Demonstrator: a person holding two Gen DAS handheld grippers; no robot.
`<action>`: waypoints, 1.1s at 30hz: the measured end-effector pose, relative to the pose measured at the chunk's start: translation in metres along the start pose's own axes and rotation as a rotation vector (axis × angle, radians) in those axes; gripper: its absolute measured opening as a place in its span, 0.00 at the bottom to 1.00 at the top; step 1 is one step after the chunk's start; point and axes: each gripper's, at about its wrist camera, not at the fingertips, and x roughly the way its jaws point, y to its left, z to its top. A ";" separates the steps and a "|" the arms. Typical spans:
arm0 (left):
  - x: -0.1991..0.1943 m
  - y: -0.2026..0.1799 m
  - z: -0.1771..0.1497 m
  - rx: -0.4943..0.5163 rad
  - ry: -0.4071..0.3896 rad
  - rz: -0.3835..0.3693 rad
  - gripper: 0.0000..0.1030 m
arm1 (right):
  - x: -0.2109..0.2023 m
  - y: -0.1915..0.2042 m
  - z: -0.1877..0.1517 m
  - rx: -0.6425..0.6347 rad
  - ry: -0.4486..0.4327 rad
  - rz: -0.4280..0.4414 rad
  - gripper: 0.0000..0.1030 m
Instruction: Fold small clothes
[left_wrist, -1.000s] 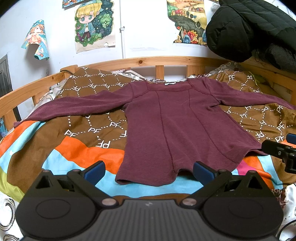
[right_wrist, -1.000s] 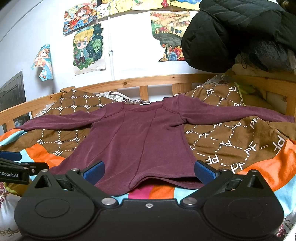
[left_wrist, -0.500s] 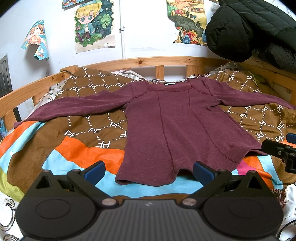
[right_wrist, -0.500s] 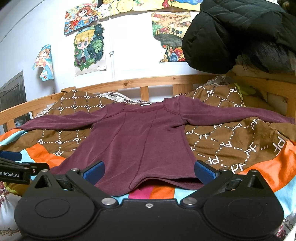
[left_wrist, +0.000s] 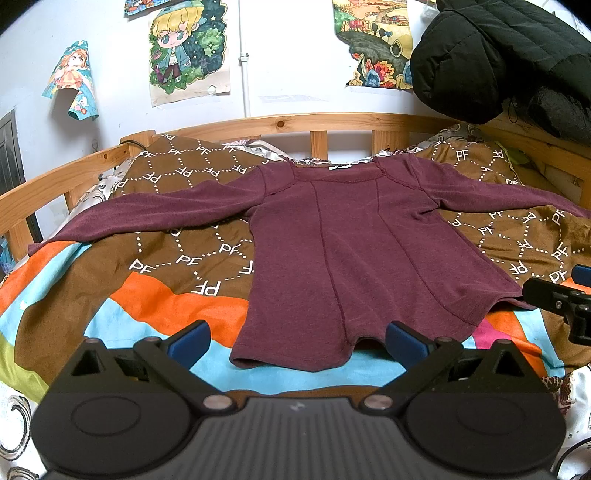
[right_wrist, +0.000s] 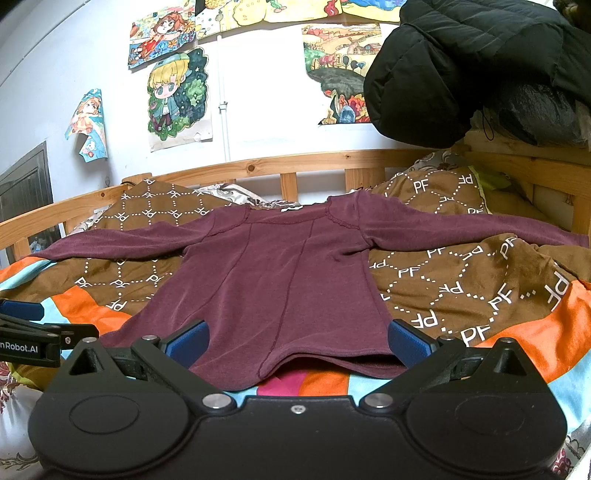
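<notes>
A maroon long-sleeved top (left_wrist: 343, 258) lies flat on the bed, sleeves spread left and right, hem toward me. It also shows in the right wrist view (right_wrist: 280, 280). My left gripper (left_wrist: 295, 343) is open and empty, just short of the hem's left part. My right gripper (right_wrist: 297, 341) is open and empty, low at the hem's right part, its blue pads (right_wrist: 188, 341) over the hem edge. The right gripper shows at the right edge of the left wrist view (left_wrist: 557, 299); the left gripper shows at the left edge of the right wrist view (right_wrist: 33, 336).
The bed has a brown, orange and blue patterned quilt (left_wrist: 147, 280) and a wooden rail (left_wrist: 295, 123) behind. A black puffy jacket (left_wrist: 498, 55) hangs at the upper right. Posters (left_wrist: 188, 48) hang on the white wall.
The right gripper has crept slightly forward and lower toward the hem. The left gripper and the top have not visibly moved.
</notes>
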 end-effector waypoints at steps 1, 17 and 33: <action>0.000 0.000 0.000 0.000 0.000 0.000 1.00 | 0.000 0.000 0.000 0.000 0.000 0.000 1.00; 0.020 0.000 0.015 0.002 0.077 0.012 1.00 | 0.007 -0.002 0.004 0.018 0.080 -0.024 1.00; 0.070 -0.030 0.088 0.151 0.242 0.106 1.00 | 0.034 -0.038 0.018 0.050 0.225 -0.299 1.00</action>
